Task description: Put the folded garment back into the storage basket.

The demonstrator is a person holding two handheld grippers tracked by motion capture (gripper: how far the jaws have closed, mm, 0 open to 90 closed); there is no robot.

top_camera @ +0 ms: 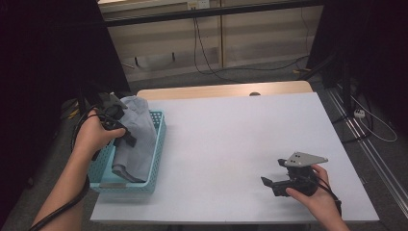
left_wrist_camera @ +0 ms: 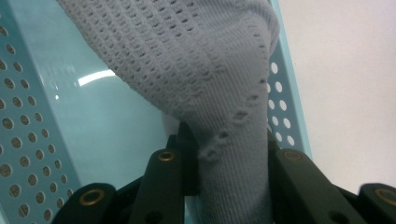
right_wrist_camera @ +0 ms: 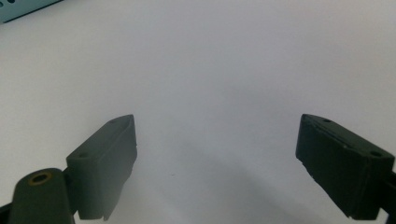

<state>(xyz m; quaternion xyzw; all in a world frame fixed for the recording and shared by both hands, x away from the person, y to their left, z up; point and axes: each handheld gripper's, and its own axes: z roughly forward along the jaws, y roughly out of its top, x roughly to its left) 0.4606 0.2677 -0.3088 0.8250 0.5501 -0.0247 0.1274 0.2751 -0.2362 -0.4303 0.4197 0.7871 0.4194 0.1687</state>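
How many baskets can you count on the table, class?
1. The basket sits at the table's left edge, with a grey cloth in it, gripped by the left gripper.

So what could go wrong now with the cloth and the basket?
The left gripper pinches only a narrow fold of the grey cloth, so it may slip free. The cloth drapes over the basket rim and could drag or tip the basket. The right gripper rests open, far away, steadying nothing.
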